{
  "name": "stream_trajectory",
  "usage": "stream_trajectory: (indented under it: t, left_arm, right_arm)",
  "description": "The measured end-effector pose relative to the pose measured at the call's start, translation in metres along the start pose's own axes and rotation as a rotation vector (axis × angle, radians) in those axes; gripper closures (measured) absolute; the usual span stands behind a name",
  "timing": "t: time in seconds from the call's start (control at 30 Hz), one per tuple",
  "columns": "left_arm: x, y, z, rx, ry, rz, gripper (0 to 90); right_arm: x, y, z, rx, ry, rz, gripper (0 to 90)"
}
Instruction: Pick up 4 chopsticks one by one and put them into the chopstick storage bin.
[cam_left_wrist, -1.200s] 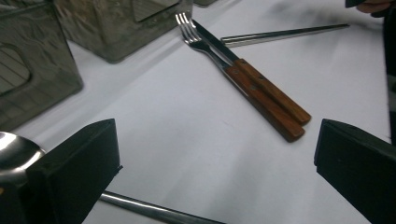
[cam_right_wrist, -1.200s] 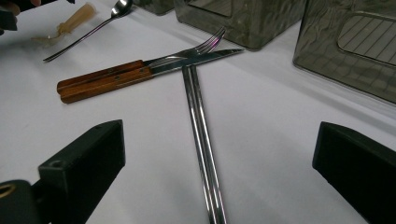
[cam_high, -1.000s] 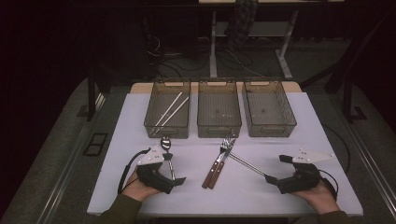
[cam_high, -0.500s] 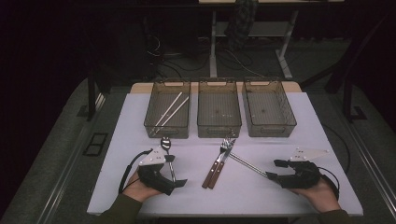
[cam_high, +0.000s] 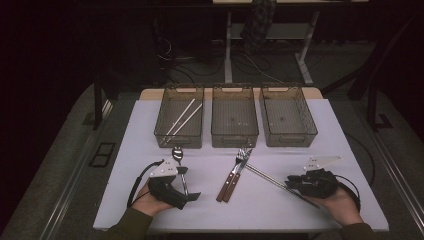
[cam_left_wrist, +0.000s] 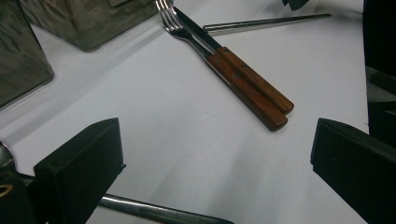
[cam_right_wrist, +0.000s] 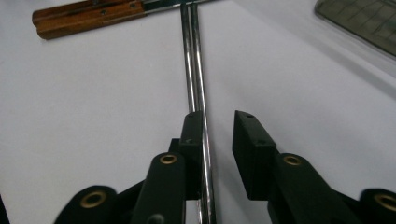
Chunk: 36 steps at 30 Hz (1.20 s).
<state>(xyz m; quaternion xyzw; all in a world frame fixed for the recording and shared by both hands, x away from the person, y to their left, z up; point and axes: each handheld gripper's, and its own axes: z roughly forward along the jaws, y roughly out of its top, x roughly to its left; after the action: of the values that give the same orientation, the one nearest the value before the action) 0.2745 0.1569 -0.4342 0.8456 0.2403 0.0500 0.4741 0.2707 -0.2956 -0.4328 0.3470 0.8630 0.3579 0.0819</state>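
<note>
Right gripper (cam_high: 292, 183) at the metal chopsticks (cam_high: 272, 178), left gripper (cam_high: 187, 187) beside a spoon (cam_high: 179, 162).

spoon (cam_high: 177, 155) handle under left gripper (cam_high: 192, 196), chopsticks' (cam_right_wrist: 196, 70) near ends cut off

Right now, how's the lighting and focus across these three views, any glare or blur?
High view: white table lit, surroundings nearly black. Left gripper view: the fingers look soft up close, the wooden-handled forks are sharper. Right gripper view: glare streaks run along the metal chopsticks, near fingers slightly soft.
</note>
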Motion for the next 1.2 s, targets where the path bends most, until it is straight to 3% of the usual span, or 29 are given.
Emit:
stream_trajectory:
  t: [0.37,1.2]
  left_arm:
    - [0.0,-0.0002,0.0006,0.003,-0.002,0.003,1.3]
    - [-0.0006,-0.0003,0.0012,0.012,-0.005,0.007,1.8]
  right_arm:
    - [0.0014,0.0002,0.0067,0.04,0.026,-0.027,81.8]
    - [0.0004,-0.0004,0.0093,0.062,0.027,-0.042,84.2]
